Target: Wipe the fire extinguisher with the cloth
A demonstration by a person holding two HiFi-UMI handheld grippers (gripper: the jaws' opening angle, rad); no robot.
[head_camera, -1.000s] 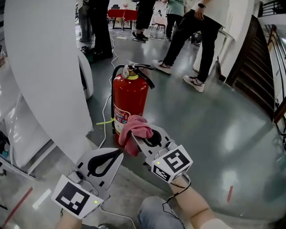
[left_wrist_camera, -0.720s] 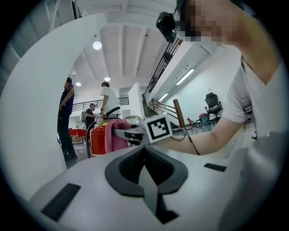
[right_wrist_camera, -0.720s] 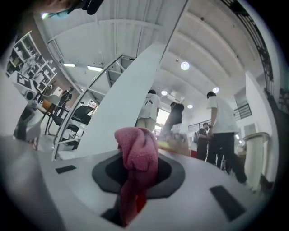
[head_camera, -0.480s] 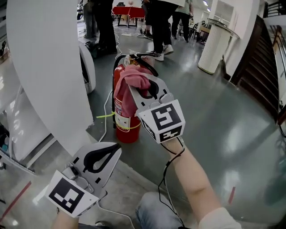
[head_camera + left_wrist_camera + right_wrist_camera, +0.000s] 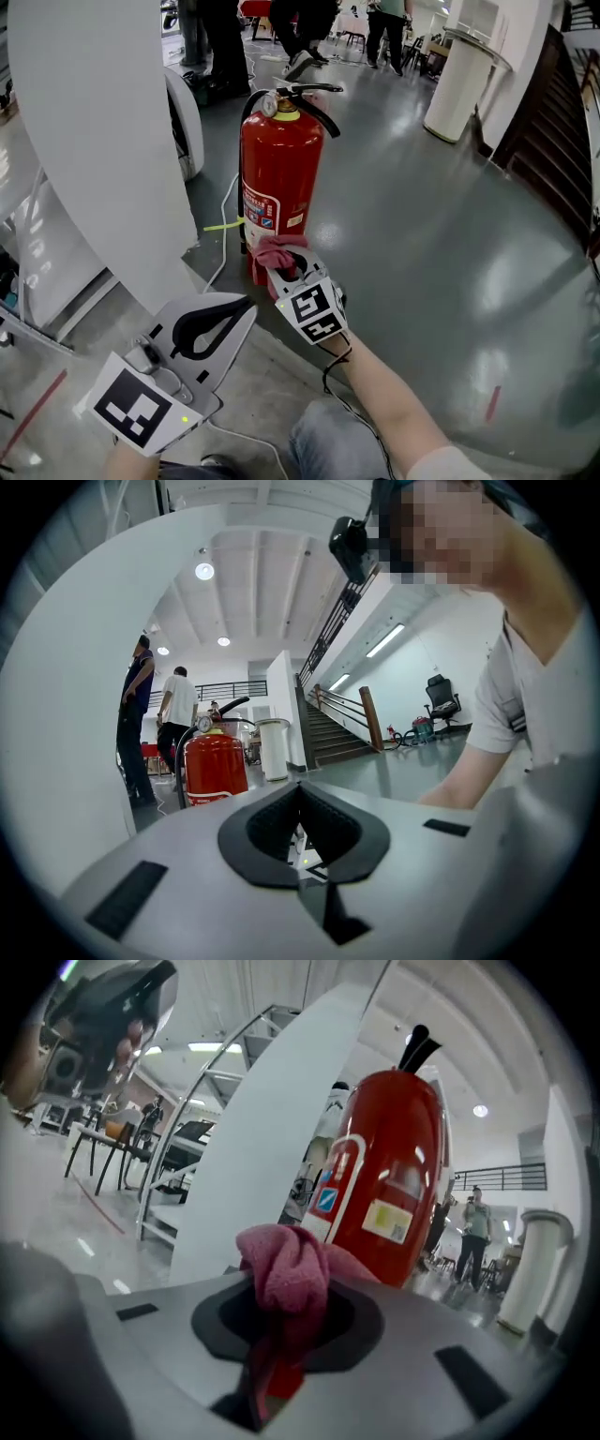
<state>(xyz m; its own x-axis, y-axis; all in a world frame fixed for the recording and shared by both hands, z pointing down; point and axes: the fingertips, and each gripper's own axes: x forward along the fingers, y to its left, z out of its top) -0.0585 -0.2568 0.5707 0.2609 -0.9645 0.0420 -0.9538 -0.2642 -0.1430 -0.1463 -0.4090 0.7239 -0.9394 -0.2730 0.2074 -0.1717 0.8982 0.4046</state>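
A red fire extinguisher (image 5: 279, 178) with a black handle and hose stands upright on the grey floor; it also shows in the left gripper view (image 5: 216, 766) and close up in the right gripper view (image 5: 389, 1180). My right gripper (image 5: 281, 266) is shut on a pink cloth (image 5: 277, 251), low against the extinguisher's base. The cloth (image 5: 286, 1274) bunches out of the jaws in the right gripper view. My left gripper (image 5: 246, 305) hangs shut and empty, nearer me and to the left, apart from the extinguisher.
A big white curved panel (image 5: 103, 141) stands left of the extinguisher. A white cable (image 5: 225, 234) and a yellow tag (image 5: 223, 226) lie by its base. People stand at the far back (image 5: 305, 28). A white round column (image 5: 459, 80) and dark stairs (image 5: 553, 122) are at right.
My right gripper with the cloth has dropped from the extinguisher's top down to its base. The left gripper has barely moved.
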